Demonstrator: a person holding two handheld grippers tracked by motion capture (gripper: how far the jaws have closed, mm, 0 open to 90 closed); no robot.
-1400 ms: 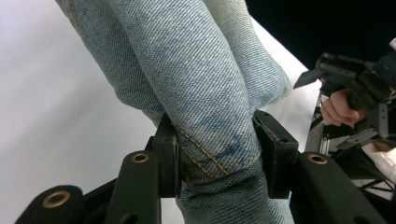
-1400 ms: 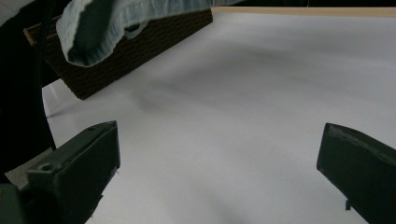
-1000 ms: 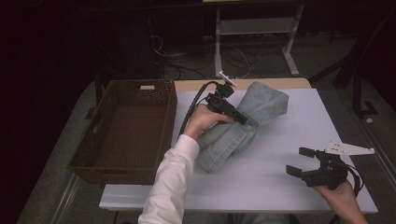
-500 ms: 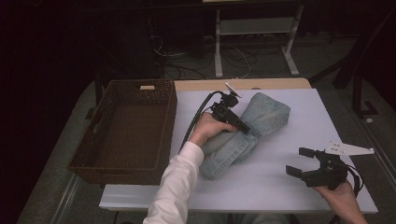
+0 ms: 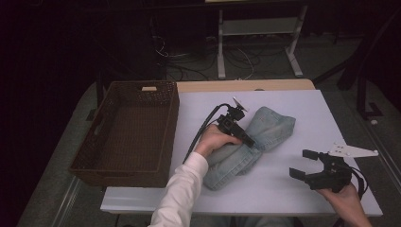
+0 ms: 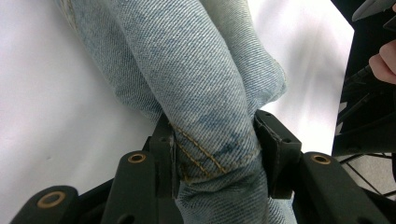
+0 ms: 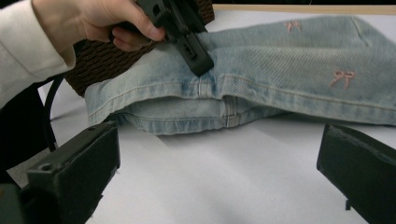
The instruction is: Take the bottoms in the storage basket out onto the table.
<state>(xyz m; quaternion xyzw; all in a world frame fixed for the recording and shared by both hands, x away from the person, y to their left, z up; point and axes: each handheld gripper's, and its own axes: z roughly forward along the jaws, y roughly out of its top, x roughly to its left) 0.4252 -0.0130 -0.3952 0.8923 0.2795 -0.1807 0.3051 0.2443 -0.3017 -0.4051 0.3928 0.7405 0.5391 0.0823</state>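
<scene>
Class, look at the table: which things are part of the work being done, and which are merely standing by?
In use:
- folded jeans, pinched at a fold
- left tongs, shut on the jeans
- right tongs, open, off to the side

Standing by:
- brown wicker basket at the table's left
- white table

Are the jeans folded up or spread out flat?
Folded. The jeans lie bunched in layers on the white table, hems stacked in the right gripper view, and the left gripper pinches a thick fold.
</scene>
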